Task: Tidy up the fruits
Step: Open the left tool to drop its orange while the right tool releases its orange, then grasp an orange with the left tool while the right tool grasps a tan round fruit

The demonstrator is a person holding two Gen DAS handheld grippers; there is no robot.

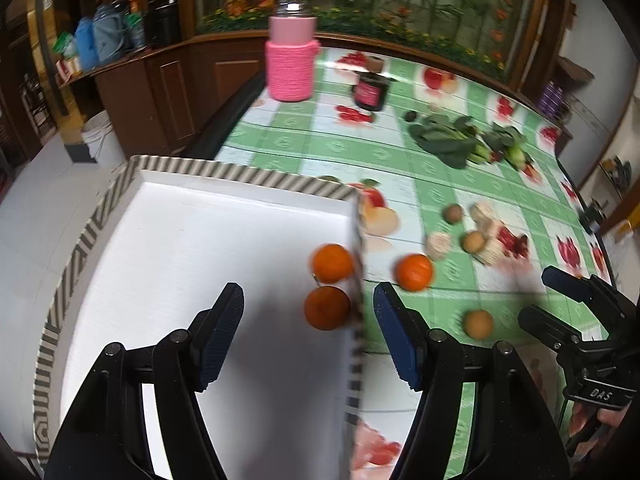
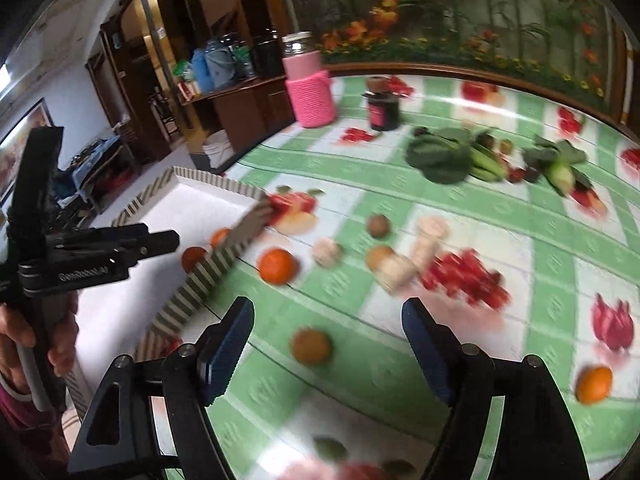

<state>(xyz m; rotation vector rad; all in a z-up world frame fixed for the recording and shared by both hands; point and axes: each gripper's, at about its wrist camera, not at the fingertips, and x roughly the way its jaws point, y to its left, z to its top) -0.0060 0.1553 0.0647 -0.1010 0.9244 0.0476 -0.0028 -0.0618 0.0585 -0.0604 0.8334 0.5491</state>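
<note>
Oranges: two (image 1: 332,263) (image 1: 327,307) inside the white tray (image 1: 200,248) against its right wall; a third (image 1: 414,272) on the tablecloth (image 1: 440,184) just beside that wall | left gripper (image 1: 308,332): jaws wide, empty, above the tray's right wall | right gripper (image 2: 328,346): jaws wide, empty, over a brown fruit (image 2: 311,346) | leafy greens (image 1: 444,138) near the table's far edge.

Four oranges (image 2: 277,265), three brown fruits (image 2: 311,346), one striped box (image 1: 256,176).
</note>
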